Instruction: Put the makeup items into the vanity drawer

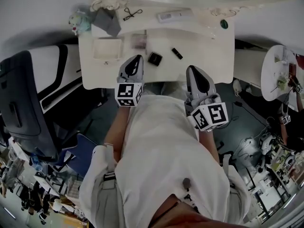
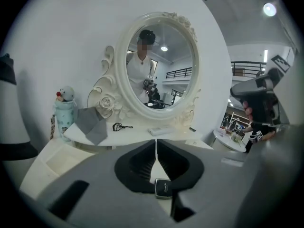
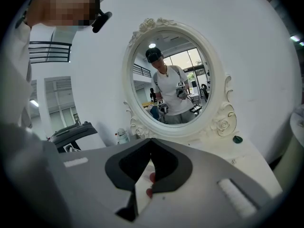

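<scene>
- The small square black compact (image 1: 155,58) lies on the white vanity top (image 1: 204,56), with a short black tube (image 1: 177,53) near it. Neither is stowed yet.
- A shallow square recess (image 1: 108,48) at the top's left may be the drawer; I can't tell.
- The left gripper (image 1: 138,57) hovers just beside the compact, jaws closed on nothing.
- The right gripper (image 1: 190,68) is also closed and empty.
- This looks like the approach step. Next, the left jaws must open and drop astride the compact.

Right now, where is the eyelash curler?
In the head view the eyelash curler lies on the vanity's back shelf, left of centre. It sits between the grey cloth and a white flat item, at the foot of the mirror.
</scene>
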Motion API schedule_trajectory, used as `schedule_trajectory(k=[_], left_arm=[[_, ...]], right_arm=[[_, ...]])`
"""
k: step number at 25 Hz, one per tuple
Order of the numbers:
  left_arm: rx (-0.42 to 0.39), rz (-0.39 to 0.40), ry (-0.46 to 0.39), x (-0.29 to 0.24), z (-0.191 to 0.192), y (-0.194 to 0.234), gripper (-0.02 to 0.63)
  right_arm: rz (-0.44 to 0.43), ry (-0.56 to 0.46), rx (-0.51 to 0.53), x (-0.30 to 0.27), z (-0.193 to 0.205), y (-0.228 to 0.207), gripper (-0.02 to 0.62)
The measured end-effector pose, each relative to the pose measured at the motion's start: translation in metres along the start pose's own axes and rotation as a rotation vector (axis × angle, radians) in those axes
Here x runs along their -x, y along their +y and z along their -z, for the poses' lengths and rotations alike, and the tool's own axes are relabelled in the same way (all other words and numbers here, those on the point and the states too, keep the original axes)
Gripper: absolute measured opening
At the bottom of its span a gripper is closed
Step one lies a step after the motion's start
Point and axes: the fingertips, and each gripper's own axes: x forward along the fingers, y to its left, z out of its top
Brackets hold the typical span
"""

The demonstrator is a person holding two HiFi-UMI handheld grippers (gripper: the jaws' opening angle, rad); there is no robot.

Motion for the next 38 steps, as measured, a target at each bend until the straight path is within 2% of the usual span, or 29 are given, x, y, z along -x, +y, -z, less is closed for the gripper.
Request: schedule_trajectory(k=[6,13,20,26,34,38], left_arm=[[0.022,-0.057,0.038,-0.022,0.019,-0.004,0.038],[0.053,-0.221,0.055,-0.026,0.034,0.004,0.052],[0.071,-0.285,0.147,-0.033,0.077,0.009,0.067],[0.106,-0.281,0.22,-0.053,0.112,0.017,0.087],[0.122,-0.269,0.359,-0.098,0.156,0.035,0.089],[0.134,-0.3,0.395,-0.102,0.161,0.034,0.094]], right_arm=[[-0.067,0.017,0.001,-0.011,-0.004,-0.019,0.008],[-0.272,0.068,0.054,-0.035,-0.009,-0.021,0.009],[-0.396,0.149,0.096,-0.05,-0.002,-0.017,0.008],[-0.334,0.174,0.143,-0.048,0.001,-0.039,0.009],[-0.18,0.198,0.133,-0.04,0.005,-0.08,0.009],[-0.148,0.2,0.134,-0.035,0.007,-0.084,0.009]])
